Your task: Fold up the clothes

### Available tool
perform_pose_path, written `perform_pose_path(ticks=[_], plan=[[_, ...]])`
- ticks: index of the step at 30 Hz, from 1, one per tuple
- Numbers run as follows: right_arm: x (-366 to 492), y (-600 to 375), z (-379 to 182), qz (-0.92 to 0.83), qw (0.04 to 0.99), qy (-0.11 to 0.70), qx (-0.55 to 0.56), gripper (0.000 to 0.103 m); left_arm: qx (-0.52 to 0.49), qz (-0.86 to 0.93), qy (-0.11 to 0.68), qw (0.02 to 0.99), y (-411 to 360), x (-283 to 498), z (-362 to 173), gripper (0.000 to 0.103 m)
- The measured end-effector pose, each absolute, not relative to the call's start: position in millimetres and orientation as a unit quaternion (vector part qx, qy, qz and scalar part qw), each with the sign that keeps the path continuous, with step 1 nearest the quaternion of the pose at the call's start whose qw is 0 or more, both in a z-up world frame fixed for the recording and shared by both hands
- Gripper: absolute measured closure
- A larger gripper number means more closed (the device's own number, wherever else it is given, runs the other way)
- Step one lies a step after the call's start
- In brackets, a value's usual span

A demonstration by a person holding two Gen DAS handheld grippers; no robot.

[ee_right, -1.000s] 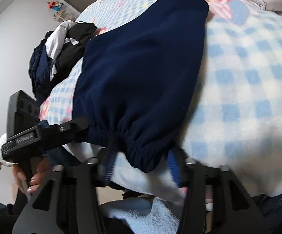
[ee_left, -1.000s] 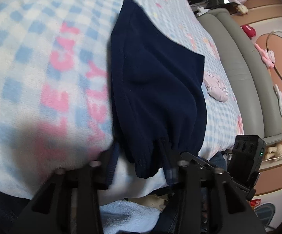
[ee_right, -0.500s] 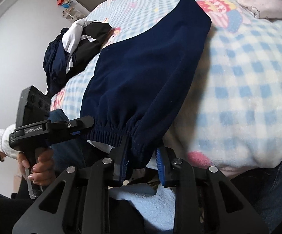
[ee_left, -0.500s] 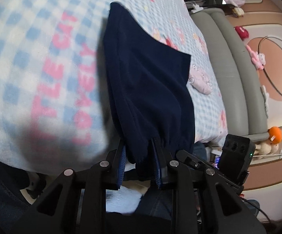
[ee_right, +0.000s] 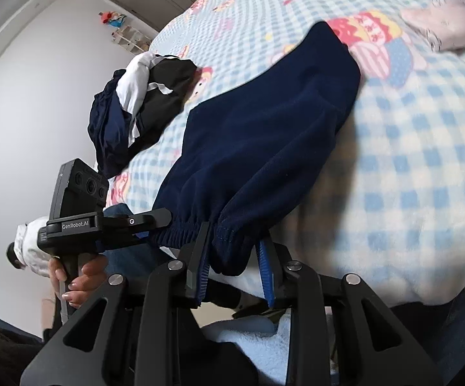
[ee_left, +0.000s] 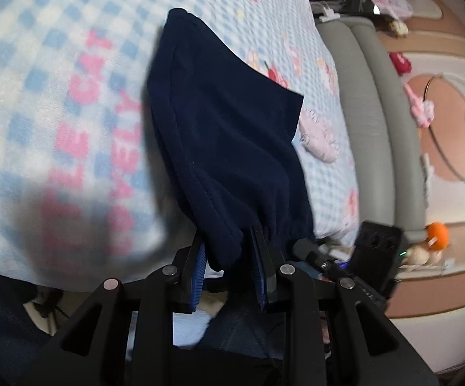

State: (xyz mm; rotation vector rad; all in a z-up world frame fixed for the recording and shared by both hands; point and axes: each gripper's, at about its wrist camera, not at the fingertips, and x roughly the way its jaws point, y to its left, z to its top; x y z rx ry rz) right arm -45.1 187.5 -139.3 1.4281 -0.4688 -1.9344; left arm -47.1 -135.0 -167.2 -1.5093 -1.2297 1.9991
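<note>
We see left tool [ee_left: 227, 257] and right tool [ee_right: 234, 257] each pinching the navy shorts' [ee_left: 226, 135] waistband; far hem blurred, blanket [ee_left: 55, 96] text smeared.

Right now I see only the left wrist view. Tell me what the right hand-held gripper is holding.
Observer: The right hand-held gripper is shut on the elastic waistband of the navy pants, at the waistband's end.
Operator: Report what else lies on the bed on your side.
Observer: A pile of navy, white and black clothes lies on the checked blanket, left of the pants in the right wrist view.
</note>
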Motion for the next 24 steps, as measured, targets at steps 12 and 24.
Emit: perform_pose_path(ticks=[12, 24], plan=[[-40.9, 166.1, -173.0, -0.704, 0.361, -0.140, 0.595, 0.044, -0.529, 0.693, -0.458, 0.172, -137.1, -46.2, -175.2, 0.077], [-47.2, 170.8, -177.5, -0.721, 0.342, -0.156, 0.582, 0.077, -0.481, 0.817, -0.273, 0.162, -110.4, -43.3, -112.2, 0.077]])
